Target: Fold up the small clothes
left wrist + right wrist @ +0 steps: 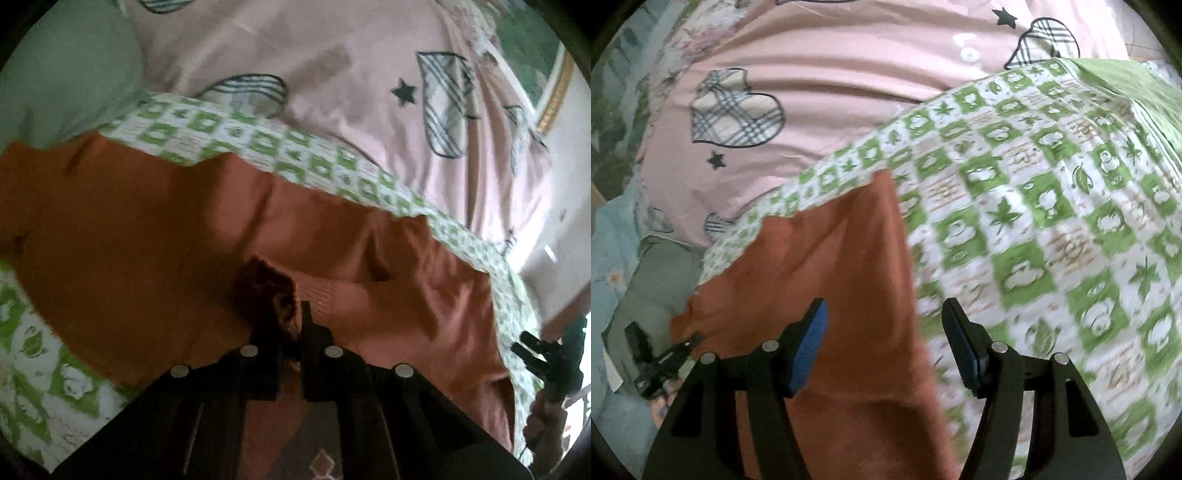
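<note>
left claw (291,325) pinched nearly closed on a bunched edge of the orange garment (155,229), a dark gathered tuft of cloth caught between the fingers. right claw (882,332) spread wide, holding nothing, hovering over the garment's right-hand side where orange cloth meets the green checked blanket (1034,206). garment spread mostly flat on that blanket, on a bed with a pink sheet (831,55) printed with plaid hearts and stars further back; a pale green pillow (70,74) beside the garment's far left end in the left wrist view.

probably early in a fold: one edge gripped, the other not yet taken. blur in both views hints at motion, direction impossible to tell.

next move, by best guess: lower the right claw onto the near edge of the cloth, close on a single layer without catching the blanket beneath, then lift both sides together and carry them over to meet the far edge. thin, limp cloth, likely to sag and wrinkle between the two grips unless kept taut.
</note>
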`<state>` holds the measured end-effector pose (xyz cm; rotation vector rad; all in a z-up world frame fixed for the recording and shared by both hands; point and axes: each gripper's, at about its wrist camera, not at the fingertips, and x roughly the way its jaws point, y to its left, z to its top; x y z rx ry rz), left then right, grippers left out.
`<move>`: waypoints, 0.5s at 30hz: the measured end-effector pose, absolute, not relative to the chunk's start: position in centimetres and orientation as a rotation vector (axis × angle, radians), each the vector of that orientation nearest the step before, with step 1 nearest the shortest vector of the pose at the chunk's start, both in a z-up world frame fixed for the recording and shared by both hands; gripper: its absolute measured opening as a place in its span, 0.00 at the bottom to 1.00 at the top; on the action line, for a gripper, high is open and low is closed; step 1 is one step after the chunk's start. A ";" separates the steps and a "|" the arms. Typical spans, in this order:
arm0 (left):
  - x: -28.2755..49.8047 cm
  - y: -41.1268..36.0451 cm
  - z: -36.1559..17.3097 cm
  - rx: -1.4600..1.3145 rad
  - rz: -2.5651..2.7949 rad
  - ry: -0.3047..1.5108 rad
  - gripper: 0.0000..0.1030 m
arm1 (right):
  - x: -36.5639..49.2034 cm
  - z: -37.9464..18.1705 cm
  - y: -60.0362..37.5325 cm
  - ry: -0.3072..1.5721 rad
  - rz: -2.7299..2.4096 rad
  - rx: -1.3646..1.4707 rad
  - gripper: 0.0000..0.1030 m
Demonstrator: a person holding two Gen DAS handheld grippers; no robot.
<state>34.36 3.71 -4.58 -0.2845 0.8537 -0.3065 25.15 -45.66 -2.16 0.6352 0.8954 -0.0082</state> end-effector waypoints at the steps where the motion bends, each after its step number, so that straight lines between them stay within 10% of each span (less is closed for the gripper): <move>1: 34.3 3.7 -5.1 -0.264 -0.276 0.863 0.04 | 25.5 -2.5 -45.7 0.907 -0.013 0.635 0.63; 9: 34.2 4.1 -6.4 -0.274 -0.255 0.904 0.05 | 29.4 -5.8 -43.4 1.041 0.034 0.545 0.61; 11: 34.2 3.8 -6.2 -0.274 -0.249 0.909 0.05 | 29.5 -5.8 -43.7 1.038 0.025 0.548 0.10; 15: 33.2 1.6 -5.1 -0.226 -0.310 0.889 0.05 | 27.9 -3.9 -47.2 0.962 -0.025 0.628 0.10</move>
